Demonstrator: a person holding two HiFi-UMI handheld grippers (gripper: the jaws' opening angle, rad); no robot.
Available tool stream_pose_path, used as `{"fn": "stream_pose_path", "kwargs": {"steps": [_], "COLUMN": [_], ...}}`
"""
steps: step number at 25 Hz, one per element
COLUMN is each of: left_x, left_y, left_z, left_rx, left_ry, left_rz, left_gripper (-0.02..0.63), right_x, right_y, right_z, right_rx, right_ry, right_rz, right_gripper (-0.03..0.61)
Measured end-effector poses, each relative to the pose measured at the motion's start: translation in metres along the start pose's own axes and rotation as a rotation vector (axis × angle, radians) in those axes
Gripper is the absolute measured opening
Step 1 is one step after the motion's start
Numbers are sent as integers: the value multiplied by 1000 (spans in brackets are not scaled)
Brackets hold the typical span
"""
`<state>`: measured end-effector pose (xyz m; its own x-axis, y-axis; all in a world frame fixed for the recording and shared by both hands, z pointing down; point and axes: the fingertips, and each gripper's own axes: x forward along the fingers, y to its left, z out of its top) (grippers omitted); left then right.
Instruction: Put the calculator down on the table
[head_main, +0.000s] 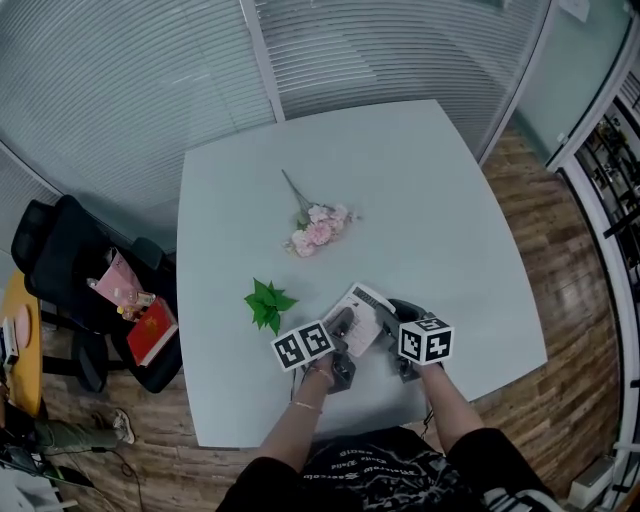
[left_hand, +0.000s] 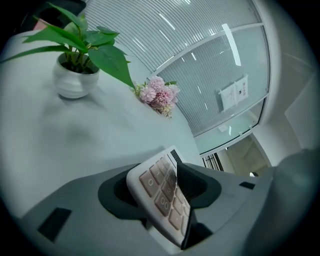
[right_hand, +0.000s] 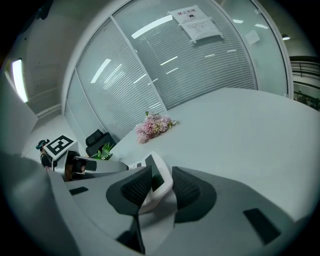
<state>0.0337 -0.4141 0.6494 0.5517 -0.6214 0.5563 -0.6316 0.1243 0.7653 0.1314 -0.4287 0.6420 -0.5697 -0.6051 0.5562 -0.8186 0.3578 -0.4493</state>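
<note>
A white calculator (head_main: 362, 317) with pinkish keys is held over the front of the pale table (head_main: 440, 200), tilted, with a gripper at each end. My left gripper (head_main: 338, 332) has its pads against the keypad end (left_hand: 156, 189), one pad on the keys. My right gripper (head_main: 398, 328) clamps the display end (right_hand: 151, 201) between both ribbed pads. Whether the calculator touches the tabletop I cannot tell.
A small green plant (head_main: 268, 303) in a white pot (left_hand: 74, 84) stands just left of the grippers. A pink flower sprig (head_main: 318, 228) lies mid-table. A black chair (head_main: 70, 260) with a red book stands off the table's left edge. Glass walls with blinds stand behind.
</note>
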Motion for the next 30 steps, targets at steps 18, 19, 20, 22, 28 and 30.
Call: {"fn": "stream_pose_path", "kwargs": {"steps": [18, 19, 20, 22, 28, 30], "left_x": [-24, -26, -28, -33, -48, -52], "left_y": [7, 9, 11, 13, 20, 22], "left_z": [-10, -11, -12, -14, -25, -28], "left_rx": [-172, -176, -189, -219, -209, -207], "left_ry": [-2, 2, 4, 9, 19, 19], "left_rz": [25, 29, 29, 30, 50, 53], "left_gripper": [307, 308, 310, 311, 319, 319], "right_x": [4, 4, 5, 5, 4, 2], "right_y": [-5, -4, -3, -1, 1, 2], "right_z": [-1, -2, -2, -3, -4, -5], "right_rx": [3, 1, -3, -11, 0, 16], "right_ry": [-3, -1, 1, 2, -10, -12], "right_rz": [-59, -60, -58, -52, -58, -55], "right_gripper": [144, 144, 144, 144, 144, 144]}}
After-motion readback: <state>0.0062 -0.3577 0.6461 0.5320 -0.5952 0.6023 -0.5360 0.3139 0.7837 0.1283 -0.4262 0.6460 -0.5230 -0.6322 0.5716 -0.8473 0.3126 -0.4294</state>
